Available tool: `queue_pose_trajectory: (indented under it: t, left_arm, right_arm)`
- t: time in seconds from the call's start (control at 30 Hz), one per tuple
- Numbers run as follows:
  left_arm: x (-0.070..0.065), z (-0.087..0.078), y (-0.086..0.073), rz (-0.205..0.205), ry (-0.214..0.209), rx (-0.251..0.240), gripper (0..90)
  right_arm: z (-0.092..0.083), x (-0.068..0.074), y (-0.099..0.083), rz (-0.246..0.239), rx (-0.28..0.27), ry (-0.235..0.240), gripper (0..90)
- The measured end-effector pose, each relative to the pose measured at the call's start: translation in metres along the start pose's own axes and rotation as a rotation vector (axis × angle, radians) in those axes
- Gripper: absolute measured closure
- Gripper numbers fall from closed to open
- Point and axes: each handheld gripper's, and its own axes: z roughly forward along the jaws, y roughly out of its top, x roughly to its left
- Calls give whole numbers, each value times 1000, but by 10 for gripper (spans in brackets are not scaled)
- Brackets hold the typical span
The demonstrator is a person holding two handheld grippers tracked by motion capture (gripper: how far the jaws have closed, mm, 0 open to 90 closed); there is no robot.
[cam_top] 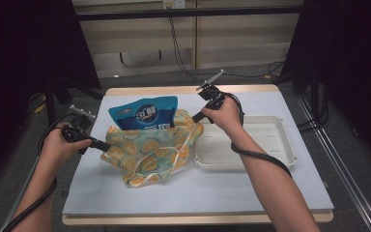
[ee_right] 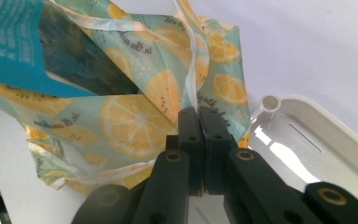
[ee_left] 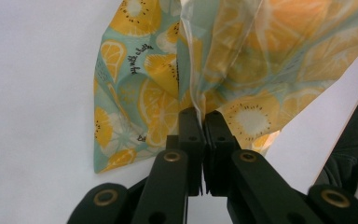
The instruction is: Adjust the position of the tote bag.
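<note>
Black left claw [ee_left: 204, 122] and right claw [ee_right: 199, 119], both clamped on fruit-print bag [cam_top: 149, 150]

Bare table [cam_top: 183, 193] is lying open nearer the person than both tongs; the citrus-print bag [cam_top: 149, 150] is filling the gap between them, and the white tray [cam_top: 270, 159] is crowding the right gripper's [cam_top: 196, 116] outer side.

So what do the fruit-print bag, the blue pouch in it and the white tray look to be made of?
Bag: thin plastic film, probably; light passes through it in the left gripper view and it crumples. Pouch: glossy printed plastic, by its sheen. Tray: rigid moulded plastic with a smooth shiny rim.
</note>
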Motion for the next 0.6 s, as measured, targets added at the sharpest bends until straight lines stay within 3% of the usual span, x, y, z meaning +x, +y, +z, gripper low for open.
queue_pose_trajectory:
  t: [0.07,0.33,0.37,0.43,0.6]
  left_arm:
    - [2,1,0,18,-2,20,877]
    - [5,10,-3,1,-9,14,877]
    - [5,11,-4,-16,-13,5,877]
    - [6,12,-5,-1,-13,22,876]
    - [5,14,-6,-9,-12,7,872]
  right_arm:
    - [1,-2,0,4,0,0,884]
    - [8,-8,-3,11,14,-4,874]
    - [9,-7,-4,15,16,-6,873]
    - [11,-8,-4,7,21,-9,868]
    - [13,-7,-5,9,27,-15,859]
